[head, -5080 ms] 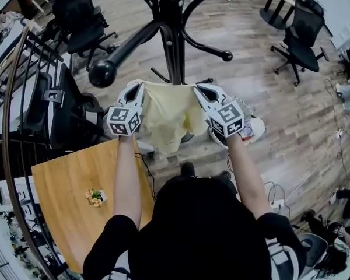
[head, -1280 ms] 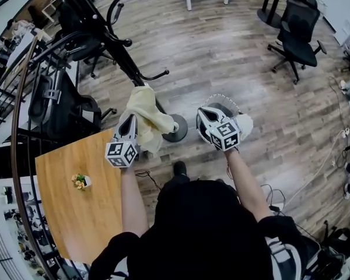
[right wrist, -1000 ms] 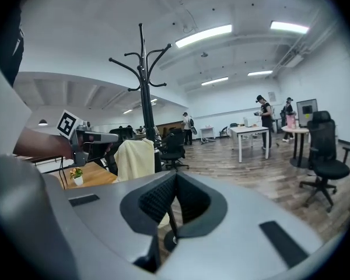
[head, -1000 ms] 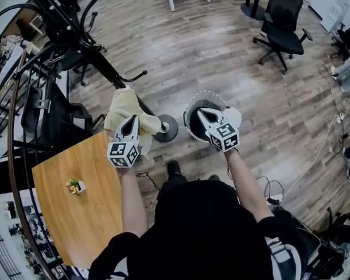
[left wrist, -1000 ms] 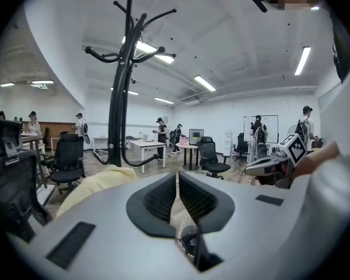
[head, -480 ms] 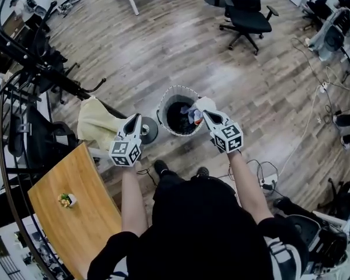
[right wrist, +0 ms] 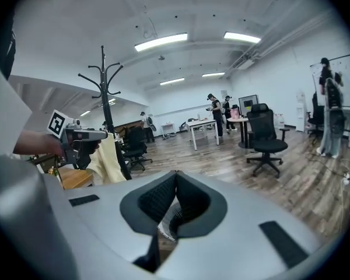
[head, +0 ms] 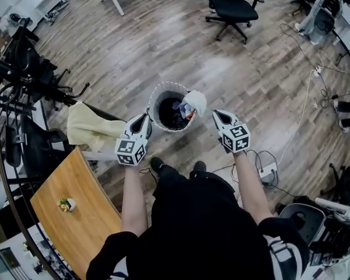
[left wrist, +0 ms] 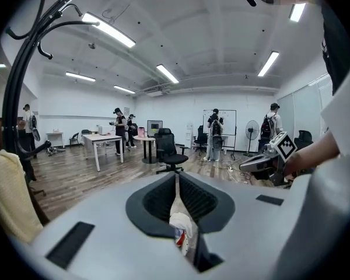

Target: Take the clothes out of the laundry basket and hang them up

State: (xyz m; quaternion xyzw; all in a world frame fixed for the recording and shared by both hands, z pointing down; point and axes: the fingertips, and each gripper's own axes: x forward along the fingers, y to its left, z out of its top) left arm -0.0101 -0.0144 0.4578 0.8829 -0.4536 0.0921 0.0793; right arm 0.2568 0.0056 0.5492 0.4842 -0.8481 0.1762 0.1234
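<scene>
Head view: left gripper (head: 144, 119) and right gripper (head: 217, 115) are held closed, empty, at eight and four o'clock of the laundry basket (head: 165, 85); opening is needed for the white garment (head: 195, 102).

Wood-plank floor (head: 163, 45) carried a round laundry basket (head: 163, 85) standing upright just ahead of the person's shoes (head: 156, 164), a black office chair (head: 228, 4) well beyond it, a white power strip (head: 268, 170) at right, and a wooden table (head: 76, 226) bearing a small potted plant (head: 65, 203).
</scene>
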